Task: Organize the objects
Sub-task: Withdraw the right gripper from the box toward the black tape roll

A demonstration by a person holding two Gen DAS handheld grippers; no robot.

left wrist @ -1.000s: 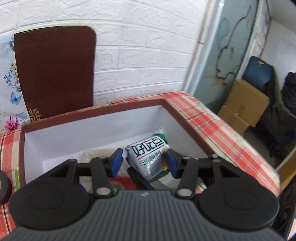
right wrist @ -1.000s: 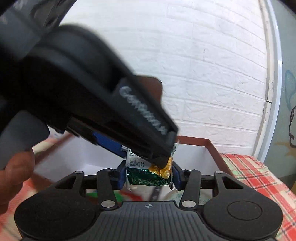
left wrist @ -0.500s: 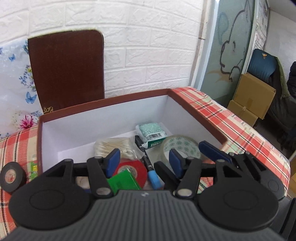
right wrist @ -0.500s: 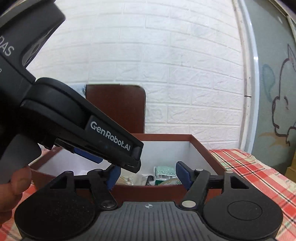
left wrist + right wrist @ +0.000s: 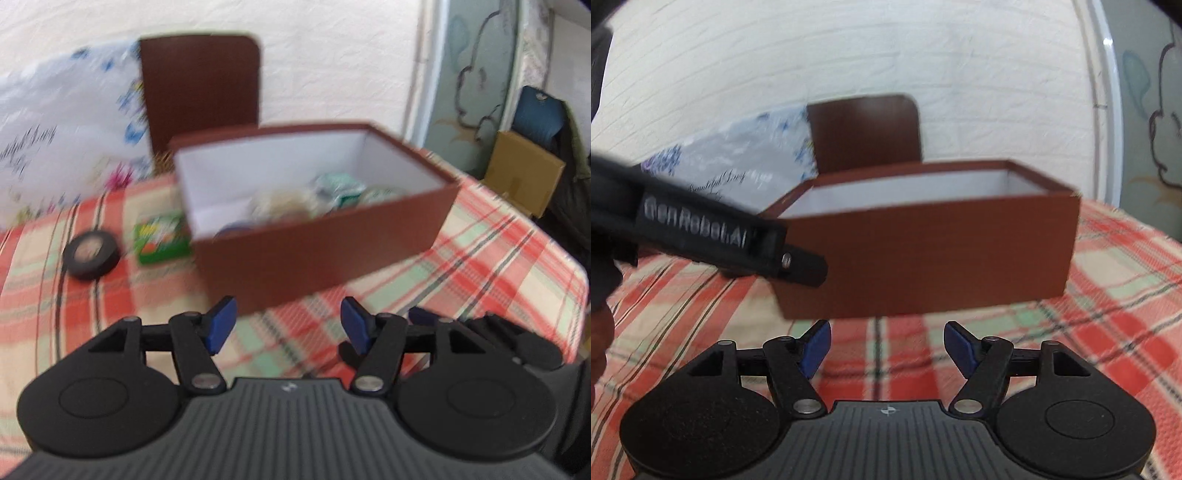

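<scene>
Holding blurred small items: brown box (image 5: 325,258)

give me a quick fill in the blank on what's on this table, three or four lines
1. The black tape roll lies on the plaid tablecloth, ____ the brown box.
2. Between the tape roll and the box lies a small ____ packet.
3. The inside walls of the box are ____.
4. Between the jaws of the left gripper there is ____.

Missing words: outside; green; white; nothing
</scene>
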